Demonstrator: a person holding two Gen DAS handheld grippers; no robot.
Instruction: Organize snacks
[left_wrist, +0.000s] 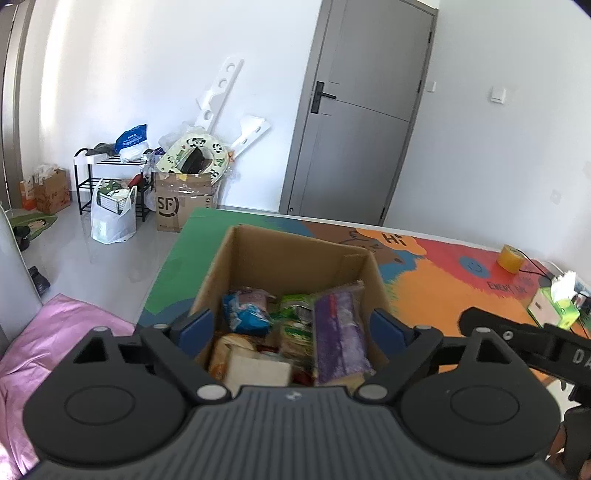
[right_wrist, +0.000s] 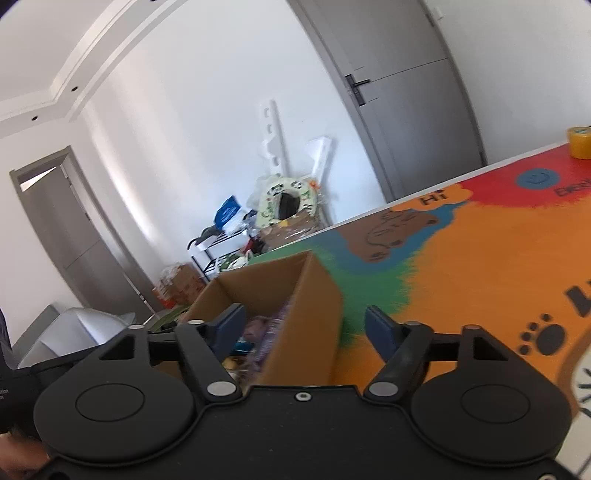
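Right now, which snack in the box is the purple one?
The long purple packet standing along the right wall of the cardboard box. The snacks beside it are blue and green.

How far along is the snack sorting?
Done: snack packets, including a purple packet, sit in the open brown cardboard box. In hand: nothing; left gripper and right gripper are both open. Left: no loose snacks visible on the colourful mat.

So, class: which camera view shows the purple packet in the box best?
The left wrist view: the purple packet stands clear against the box wall. The right wrist view shows only a blurred purple sliver behind the box's side.
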